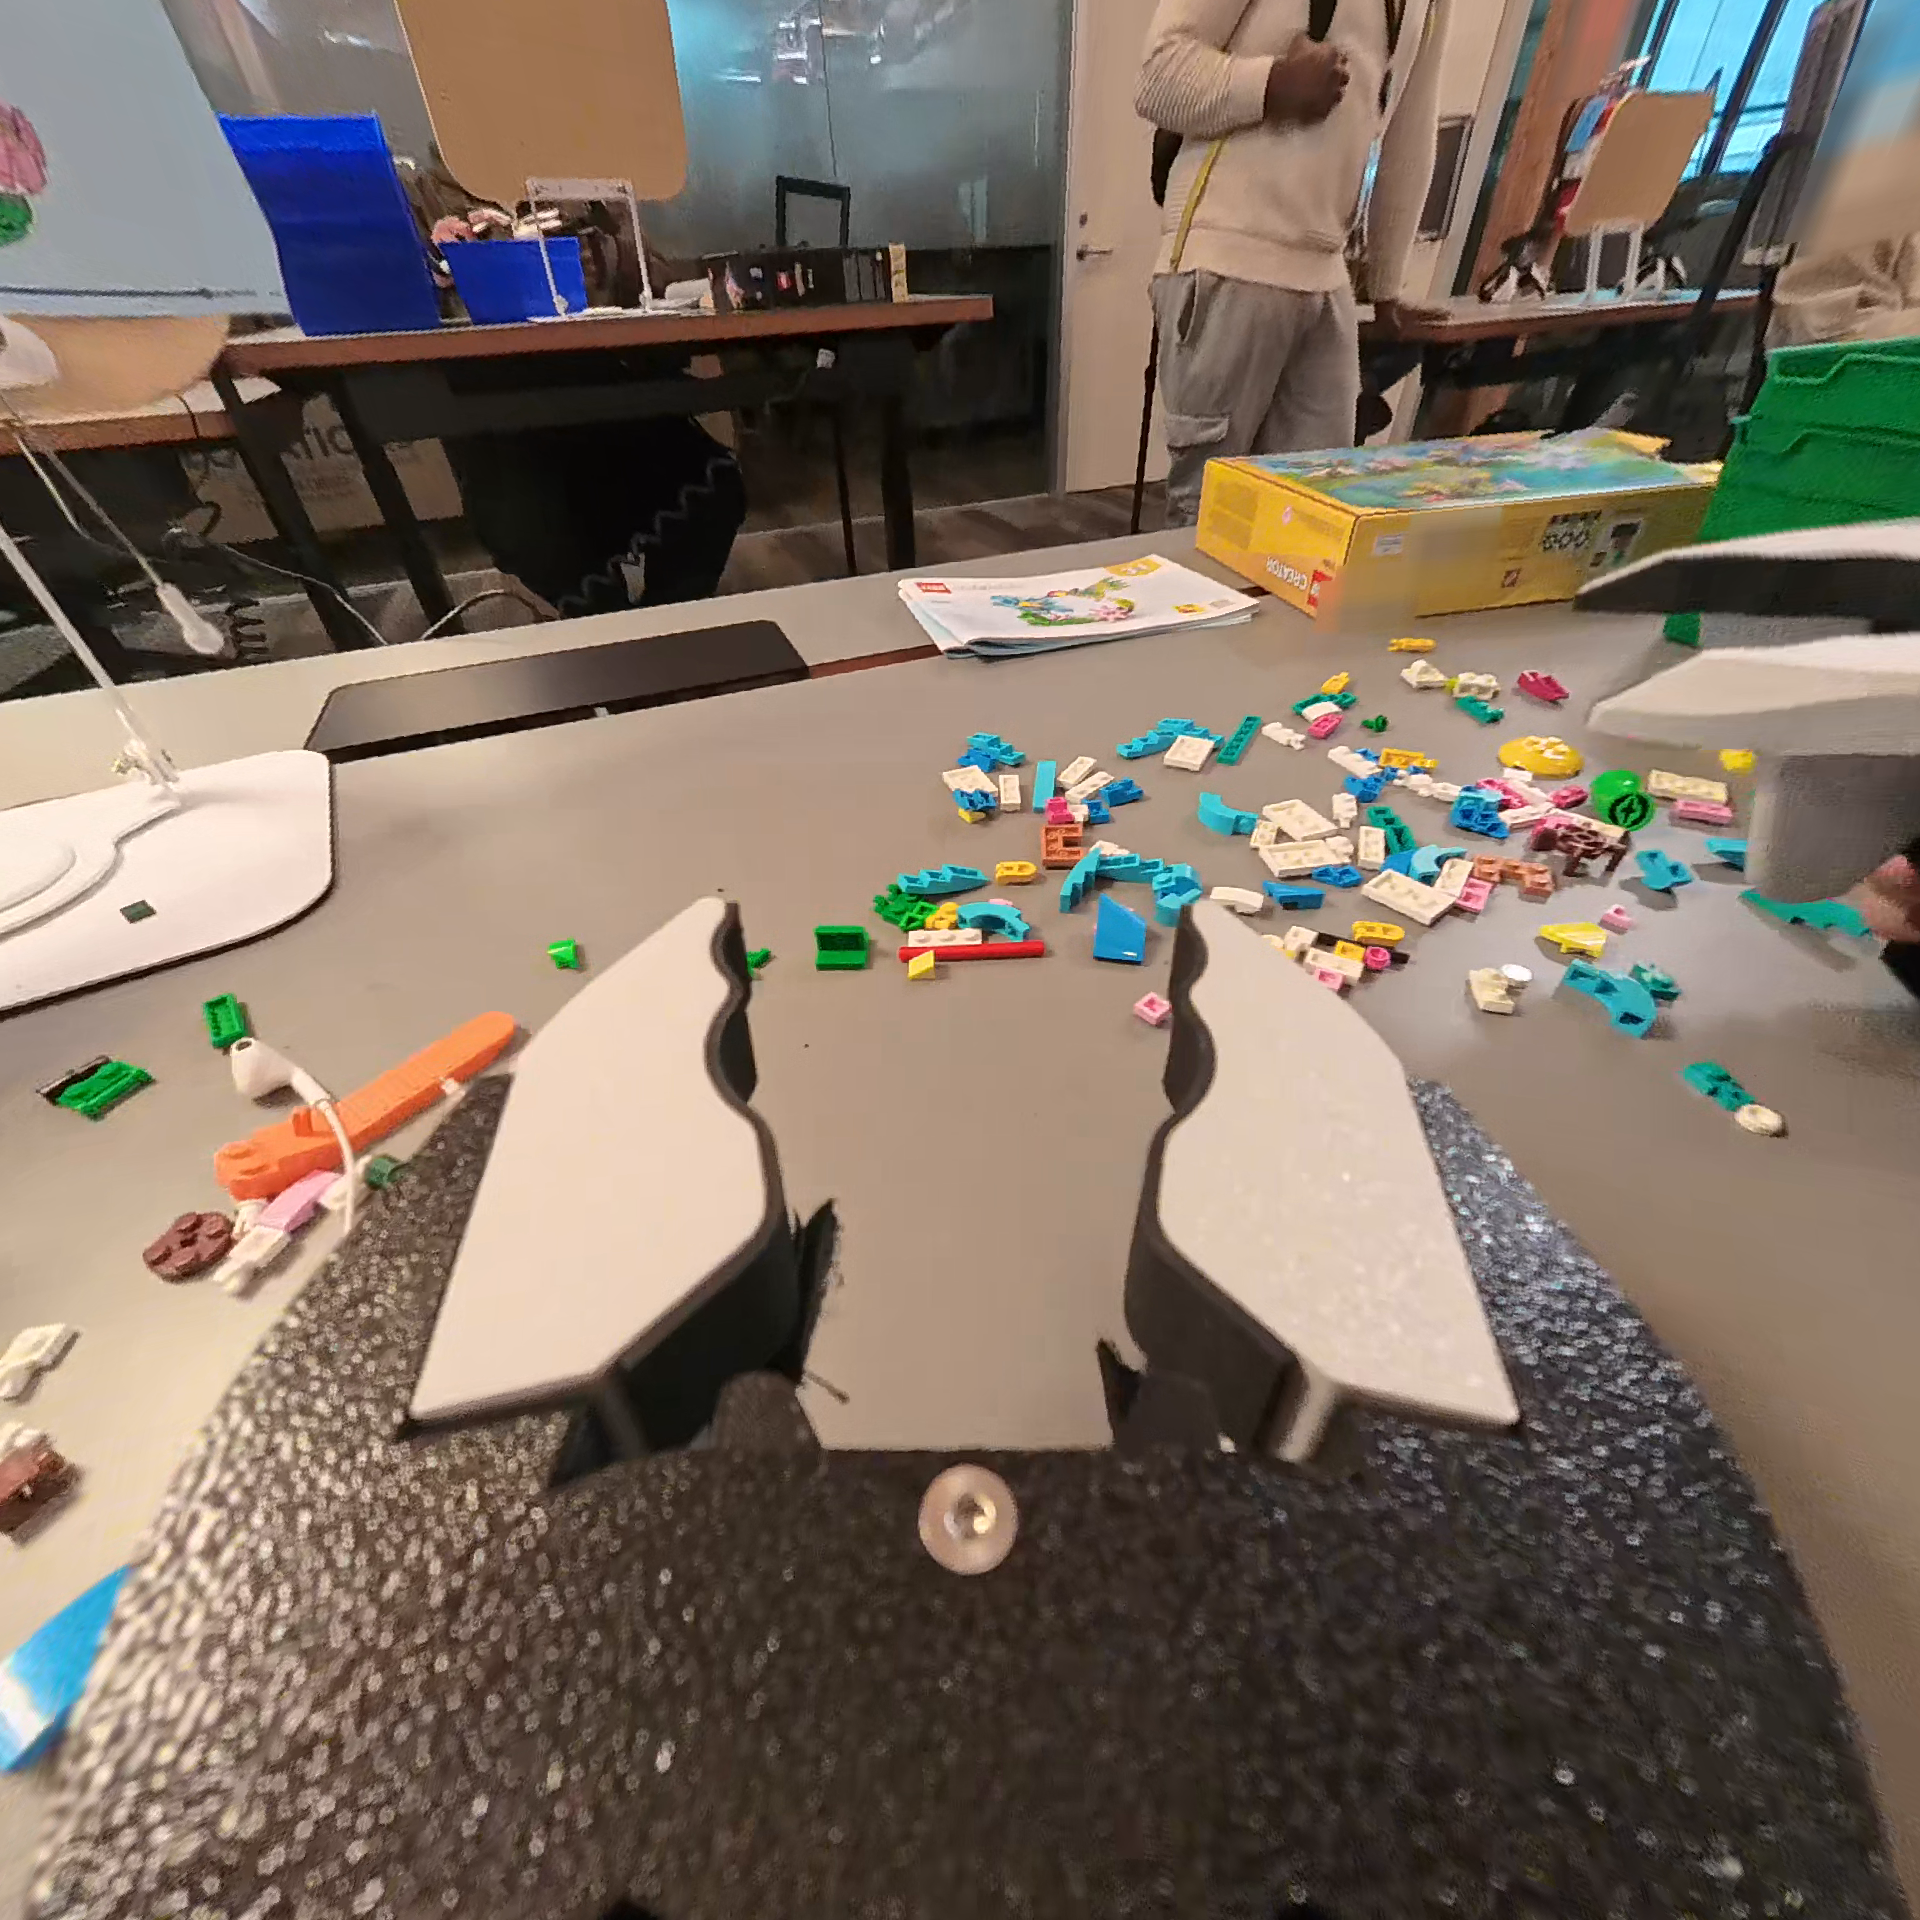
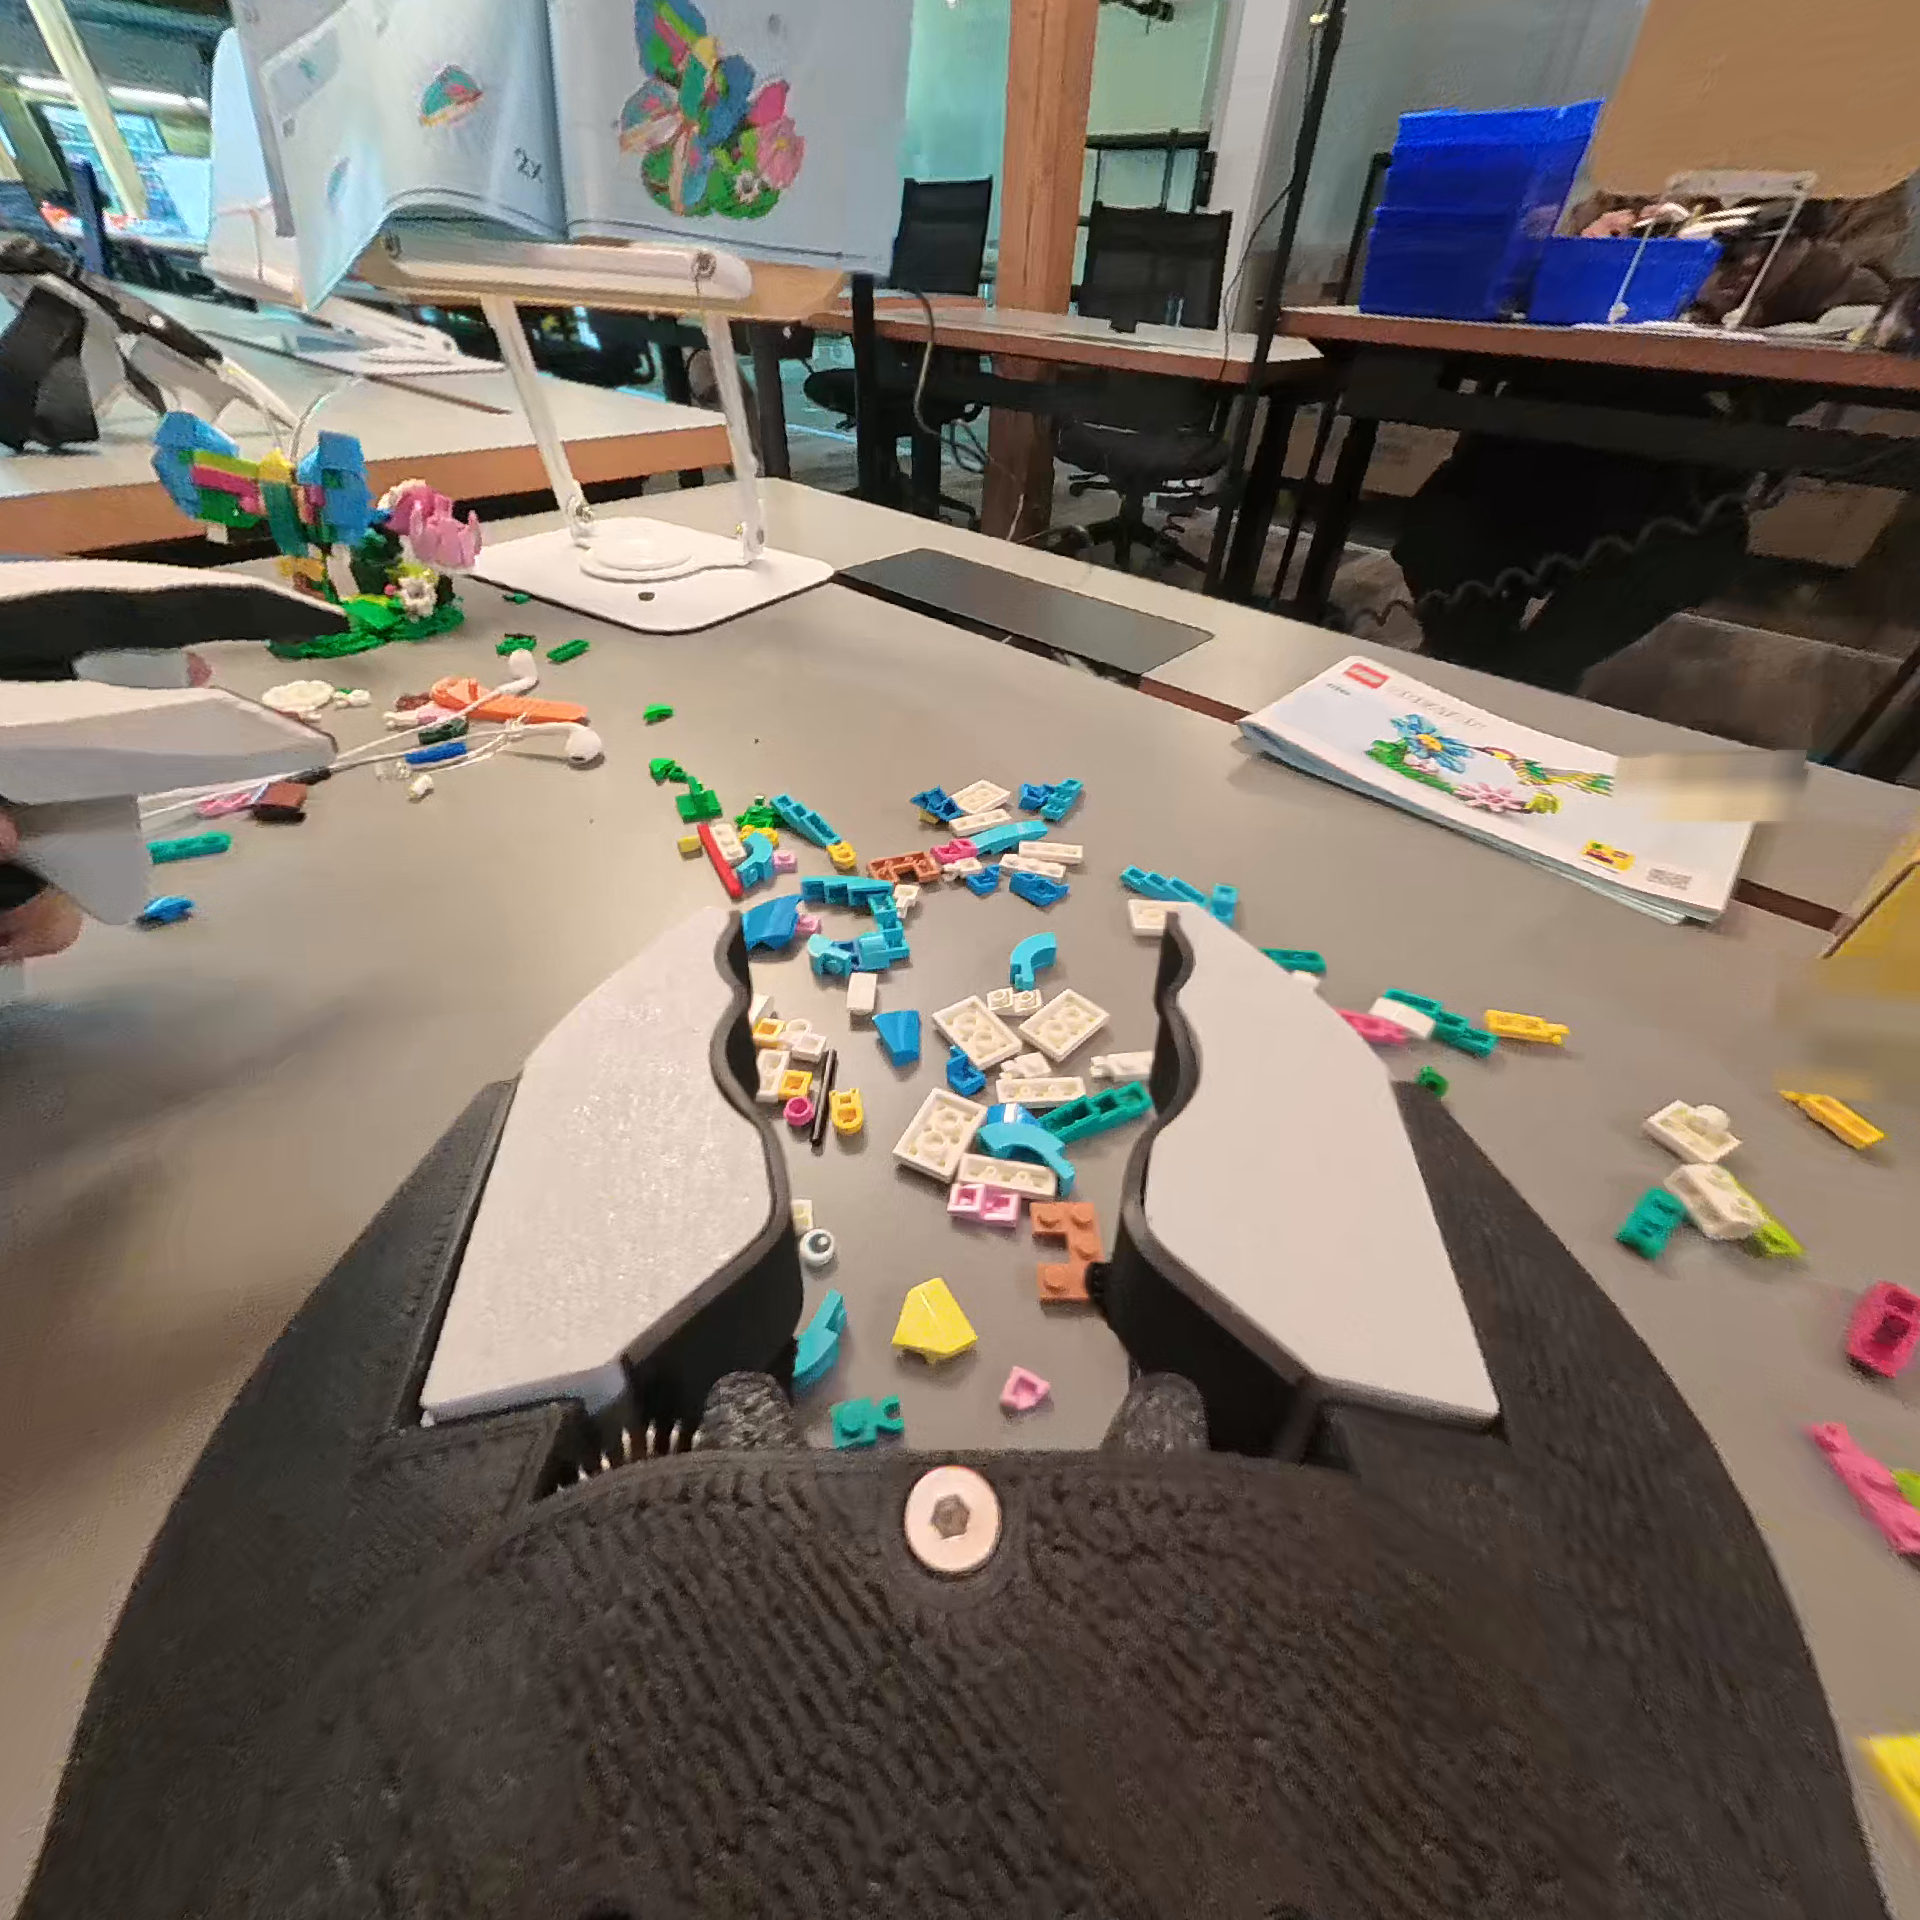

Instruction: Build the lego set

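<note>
Many small loose Lego pieces (image 1: pixel 1299 831) in blue, white, teal, pink and yellow lie scattered on the grey table (image 1: pixel 966 1164). My left gripper (image 1: pixel 956 935) is open and empty over bare table, just short of the pile. My right gripper (image 2: pixel 951 935) is open and empty, low over the pile (image 2: pixel 987 1060), with pieces showing between its fingers. A partly built model of a blue butterfly and pink flowers (image 2: pixel 312 520) stands at the far left in the right wrist view. Each gripper also shows at the edge of the other's view.
An orange brick separator (image 1: pixel 364 1107) and white earphones (image 1: pixel 272 1070) lie to the left. A white stand base (image 1: pixel 156 862) holds an open instruction book (image 2: pixel 582 125). A closed booklet (image 1: pixel 1075 603), a yellow set box (image 1: pixel 1455 520) and a green bin (image 1: pixel 1829 436) lie behind. A person (image 1: pixel 1257 208) stands beyond the table.
</note>
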A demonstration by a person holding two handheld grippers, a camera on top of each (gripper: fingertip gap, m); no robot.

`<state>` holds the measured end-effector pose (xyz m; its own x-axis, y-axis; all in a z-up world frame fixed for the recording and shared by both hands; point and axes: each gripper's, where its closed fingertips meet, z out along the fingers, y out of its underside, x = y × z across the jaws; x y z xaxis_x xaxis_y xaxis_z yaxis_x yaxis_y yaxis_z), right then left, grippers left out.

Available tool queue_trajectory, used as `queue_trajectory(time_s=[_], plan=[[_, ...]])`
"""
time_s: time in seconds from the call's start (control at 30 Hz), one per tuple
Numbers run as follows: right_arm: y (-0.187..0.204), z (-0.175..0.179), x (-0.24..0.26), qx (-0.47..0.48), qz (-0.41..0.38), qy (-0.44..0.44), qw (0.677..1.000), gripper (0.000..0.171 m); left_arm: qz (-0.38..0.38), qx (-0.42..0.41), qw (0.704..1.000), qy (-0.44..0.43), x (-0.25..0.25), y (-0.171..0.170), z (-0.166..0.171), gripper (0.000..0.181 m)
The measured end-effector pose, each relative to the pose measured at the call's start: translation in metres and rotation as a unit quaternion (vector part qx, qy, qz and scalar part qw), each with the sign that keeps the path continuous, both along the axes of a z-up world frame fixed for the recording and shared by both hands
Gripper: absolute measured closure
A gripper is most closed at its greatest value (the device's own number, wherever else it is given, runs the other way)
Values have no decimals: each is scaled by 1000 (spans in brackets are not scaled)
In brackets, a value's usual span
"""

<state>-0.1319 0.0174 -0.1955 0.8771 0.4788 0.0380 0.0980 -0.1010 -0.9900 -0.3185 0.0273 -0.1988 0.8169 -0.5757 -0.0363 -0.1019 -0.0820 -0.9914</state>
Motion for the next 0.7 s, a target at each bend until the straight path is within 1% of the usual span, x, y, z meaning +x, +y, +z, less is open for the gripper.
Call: queue_trajectory(time_s=[0.13, 0.2, 0.3, 0.4, 0.53, 0.7], plan=[[-3, -2, -9, 0, 18, 6, 1000, 104, -18, 6, 1000, -3, 4, -4, 1, 104], [-3, -2, -8, 7, 15, 8, 1000, 107, -25, 9, 999, -20, 4, -7, 3, 106], [-6, 2, -8, 27, 16, 10, 999, 116, -47, 19, 998, -46, 6, -14, 9, 111], [-10, 7, -13, 52, 19, 0, 998, 124, -64, 26, 996, -51, 10, -19, 11, 116], [-17, 11, -22, 80, 28, -5, 996, 129, -65, 26, 997, -41, 12, -20, 9, 119], [-22, 17, -24, 118, 22, -14, 993, 137, -60, 20, 996, -63, 7, -18, 11, 121]])
